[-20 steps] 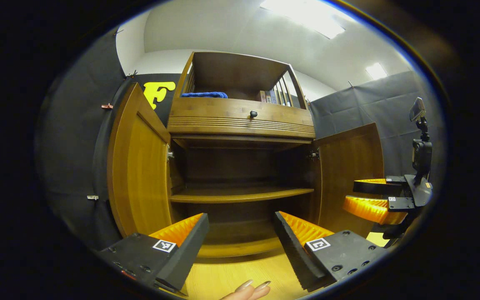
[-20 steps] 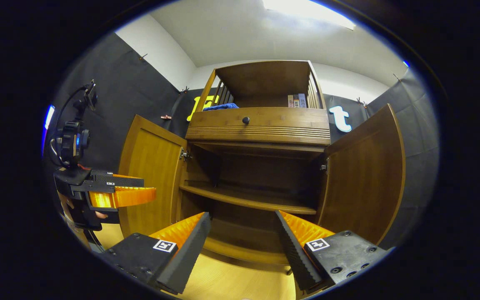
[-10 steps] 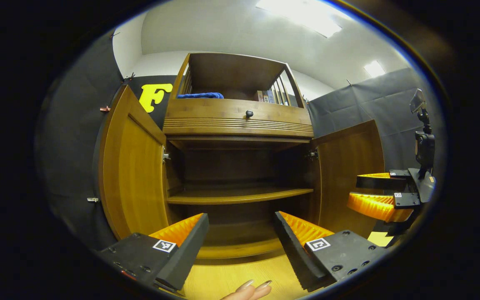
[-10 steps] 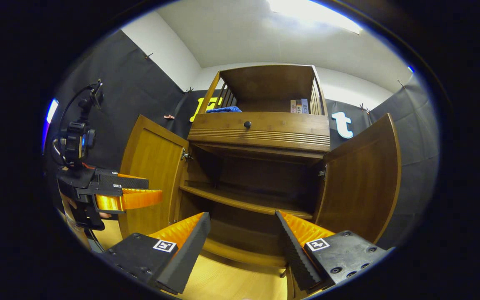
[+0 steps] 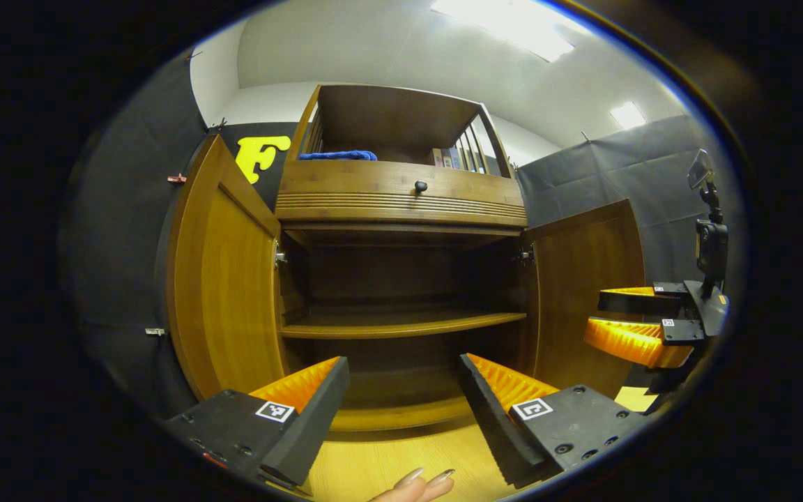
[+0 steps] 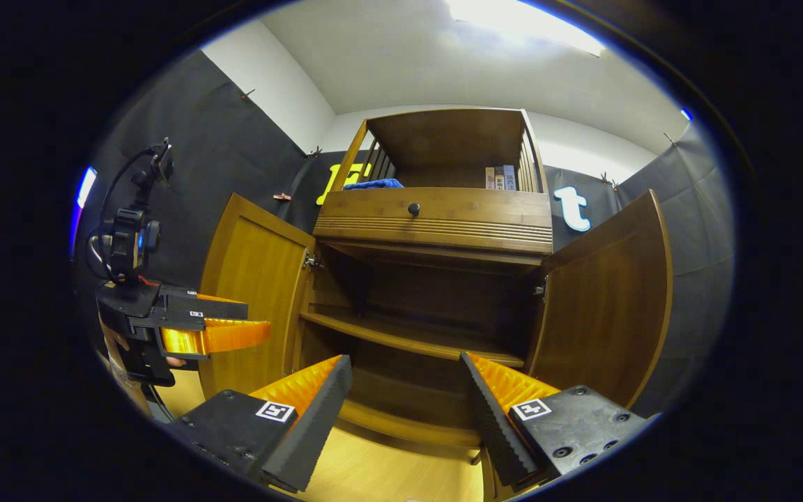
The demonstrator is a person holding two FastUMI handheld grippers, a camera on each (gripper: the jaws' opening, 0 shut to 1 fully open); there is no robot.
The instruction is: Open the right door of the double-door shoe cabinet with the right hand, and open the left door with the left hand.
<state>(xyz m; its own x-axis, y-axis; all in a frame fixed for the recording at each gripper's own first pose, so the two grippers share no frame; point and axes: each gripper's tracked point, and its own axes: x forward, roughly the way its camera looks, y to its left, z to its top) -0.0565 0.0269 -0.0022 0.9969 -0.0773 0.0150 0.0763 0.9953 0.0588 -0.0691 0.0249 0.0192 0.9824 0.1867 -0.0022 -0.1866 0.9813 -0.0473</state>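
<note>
The wooden shoe cabinet (image 5: 401, 209) (image 6: 436, 223) stands before me with both doors swung wide. Its left door (image 5: 224, 279) (image 6: 251, 293) and right door (image 5: 586, 293) (image 6: 610, 300) angle outward, baring a dark interior with one shelf (image 5: 401, 324) (image 6: 415, 335). My left gripper (image 5: 401, 390) is open, empty, low in front of the cabinet's bottom edge; it also appears at the left of the right gripper view (image 6: 231, 328). My right gripper (image 6: 405, 394) is open and empty too, and is seen beside the right door in the left gripper view (image 5: 624, 321).
A drawer with a dark knob (image 5: 421, 186) (image 6: 413, 208) sits above the doors. The top shelf holds a blue cloth (image 5: 337, 155) (image 6: 373, 184) and books (image 5: 447, 159) (image 6: 499, 178). Fingertips of a hand (image 5: 419, 481) rest low over the pale wood floor (image 5: 387, 464).
Both views shifted only slightly. The left door looks a little wider open than a second ago. Both grippers stay open and empty.
</note>
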